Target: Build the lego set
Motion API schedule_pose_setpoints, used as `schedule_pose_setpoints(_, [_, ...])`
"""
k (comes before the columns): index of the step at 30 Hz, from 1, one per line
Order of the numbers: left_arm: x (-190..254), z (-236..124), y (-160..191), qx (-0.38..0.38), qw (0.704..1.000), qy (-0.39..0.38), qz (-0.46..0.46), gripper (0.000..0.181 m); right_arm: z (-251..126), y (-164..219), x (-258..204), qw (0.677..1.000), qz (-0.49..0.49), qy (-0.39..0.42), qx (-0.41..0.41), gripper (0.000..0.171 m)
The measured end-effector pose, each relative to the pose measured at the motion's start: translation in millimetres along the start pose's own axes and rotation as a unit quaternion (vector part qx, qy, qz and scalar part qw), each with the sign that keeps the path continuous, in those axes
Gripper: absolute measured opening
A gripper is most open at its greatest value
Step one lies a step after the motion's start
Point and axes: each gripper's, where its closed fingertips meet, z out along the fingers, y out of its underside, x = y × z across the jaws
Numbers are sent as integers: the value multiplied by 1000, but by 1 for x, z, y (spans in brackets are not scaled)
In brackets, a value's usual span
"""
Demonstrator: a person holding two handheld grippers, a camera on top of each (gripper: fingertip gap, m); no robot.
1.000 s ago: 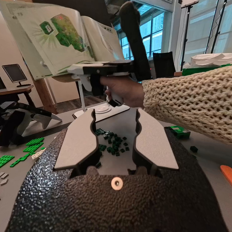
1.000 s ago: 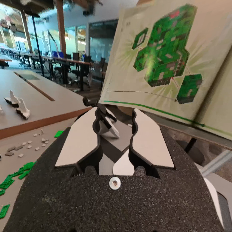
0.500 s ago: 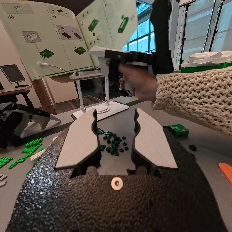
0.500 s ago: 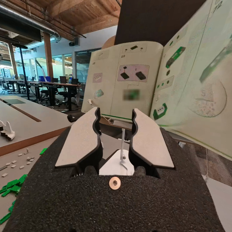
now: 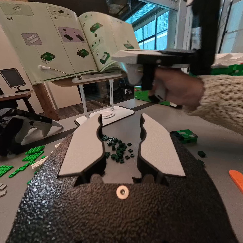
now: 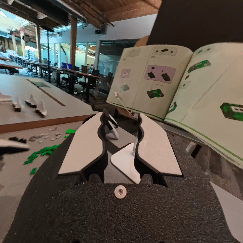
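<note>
My left gripper (image 5: 121,118) is open and empty, low over a loose pile of small dark green pieces (image 5: 118,148) on the grey table. A small built green block (image 5: 184,136) sits to its right. My right gripper (image 6: 120,117) is open and empty, held in the air in front of the open instruction booklet (image 6: 151,81). In the left wrist view the right gripper (image 5: 151,57) shows in a hand, just right of the booklet (image 5: 59,39). Bright green plates (image 5: 32,153) lie at the left and also show in the right wrist view (image 6: 43,152).
The booklet rests on a white stand (image 5: 105,117) at the table's far side. A spare gripper (image 5: 26,124) lies at the left. An orange tool (image 5: 236,180) lies at the right edge. Grey pieces (image 6: 46,136) are scattered beyond the green plates. A green box (image 5: 142,94) stands behind.
A booklet page has been turned over to the right and now lies flat, showing new steps. My right gripper has drawn back to the right, away from the booklet. My left gripper has stayed put.
</note>
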Motion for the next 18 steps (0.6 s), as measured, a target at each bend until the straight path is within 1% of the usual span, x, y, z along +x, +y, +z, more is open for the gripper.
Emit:
schedule_pose_setpoints(3, [0, 0, 0, 0, 1000, 0, -1, 55, -41, -3, -9, 1000, -17, -14, -12, 43])
schedule_pose_setpoints(5, [0, 0, 0, 0, 1000, 1, 0, 55, -70, 3, -11, 999, -24, -10, -27, 42])
schedule_pose_setpoints(11, [4, 1, 1, -4, 1000, 6, 11, 55, -146, 52, -5, 996, -36, 23, -84, 42])
schedule_pose_setpoints(14, [8, 1, 2, -8, 1000, 11, 22, 54, -167, 69, -4, 994, -26, 22, -102, 40])
schedule_pose_setpoints(16, [11, 1, 2, -10, 999, 13, 29, 54, -172, 78, -8, 990, -40, -10, -138, 38])
schedule_pose_setpoints(18, [13, 1, 3, -14, 999, 18, 37, 54, -174, 85, -12, 983, -42, -36, -174, 40])
